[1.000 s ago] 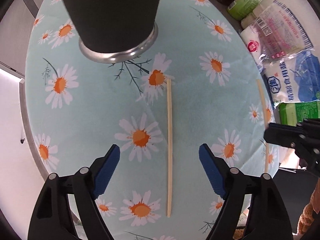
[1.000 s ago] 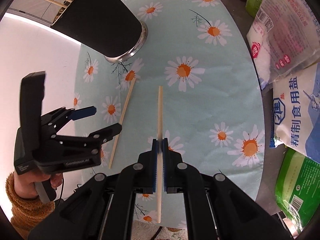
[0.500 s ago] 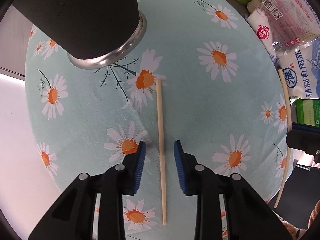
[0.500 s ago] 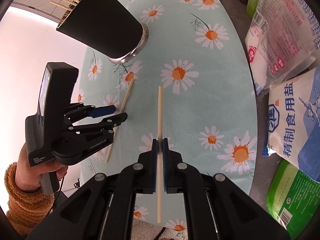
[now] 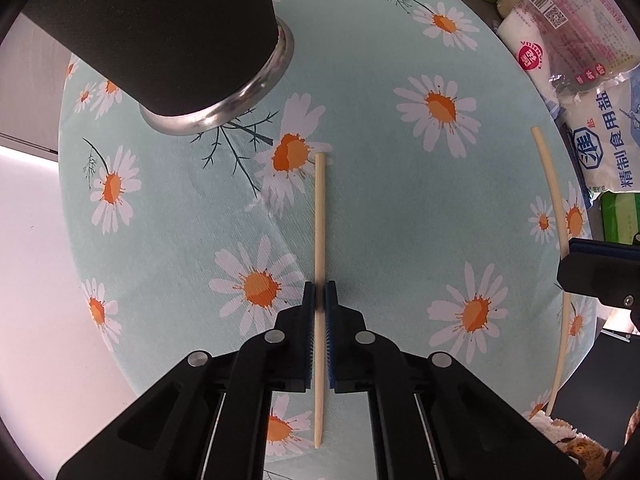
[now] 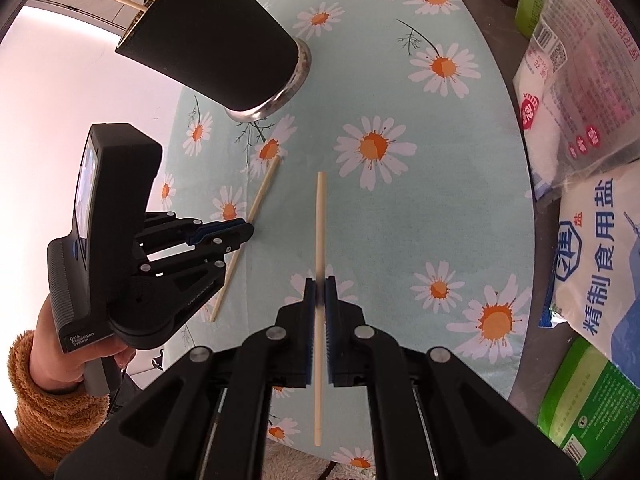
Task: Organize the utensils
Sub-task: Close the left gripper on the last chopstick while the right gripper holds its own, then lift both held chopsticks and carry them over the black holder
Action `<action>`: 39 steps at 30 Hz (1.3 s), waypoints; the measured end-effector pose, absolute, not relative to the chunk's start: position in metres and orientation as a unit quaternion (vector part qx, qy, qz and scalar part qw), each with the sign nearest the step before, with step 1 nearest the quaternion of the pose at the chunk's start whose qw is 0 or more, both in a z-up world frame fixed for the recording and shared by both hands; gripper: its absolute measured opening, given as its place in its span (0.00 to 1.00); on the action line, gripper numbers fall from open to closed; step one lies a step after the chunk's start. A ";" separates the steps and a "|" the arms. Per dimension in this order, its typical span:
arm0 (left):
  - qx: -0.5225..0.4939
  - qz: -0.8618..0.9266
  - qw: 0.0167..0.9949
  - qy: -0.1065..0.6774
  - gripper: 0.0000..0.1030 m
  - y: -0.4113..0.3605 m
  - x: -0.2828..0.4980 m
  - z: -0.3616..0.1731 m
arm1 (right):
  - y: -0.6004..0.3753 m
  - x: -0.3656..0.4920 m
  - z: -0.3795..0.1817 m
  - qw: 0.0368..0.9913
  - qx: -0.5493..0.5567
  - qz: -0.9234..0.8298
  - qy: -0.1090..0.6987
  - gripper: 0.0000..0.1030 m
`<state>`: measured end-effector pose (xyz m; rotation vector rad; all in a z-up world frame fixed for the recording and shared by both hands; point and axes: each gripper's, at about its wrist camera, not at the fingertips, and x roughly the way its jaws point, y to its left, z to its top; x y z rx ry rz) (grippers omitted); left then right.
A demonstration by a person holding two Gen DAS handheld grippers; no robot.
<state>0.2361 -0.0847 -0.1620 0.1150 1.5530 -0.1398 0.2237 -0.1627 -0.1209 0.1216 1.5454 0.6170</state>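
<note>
The left tongs (image 5: pixel 319 296) pinch one chopstick (image 5: pixel 319 216) lying on the daisy-print bench (image 5: pixel 400 208), near the black holder (image 5: pixel 168 36) (more sticks poke from its top). The right tongs (image 6: pixel 319 286) are pressed onto a second chopstick (image 6: pixel 320 220), beside salt bags (image 6: pixel 600 256).

The round surface (image 5: pixel 400 208) wears pale mint cloth printed with white daisies, orange-centred, and dark thin sprigs. Beside the matte black tapered holder with a silver metal base ring (image 6: pixel 224 40) lie pale tan wooden chopsticks (image 5: pixel 319 220). Both black tongs (image 6: pixel 319 300) carry blue pads (image 5: pixel 307 320).
</note>
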 end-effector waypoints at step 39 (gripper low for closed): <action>-0.123 -0.137 0.941 0.285 0.04 0.052 0.213 0.074 | -0.098 0.257 0.040 0.849 0.138 0.361 0.359 0.06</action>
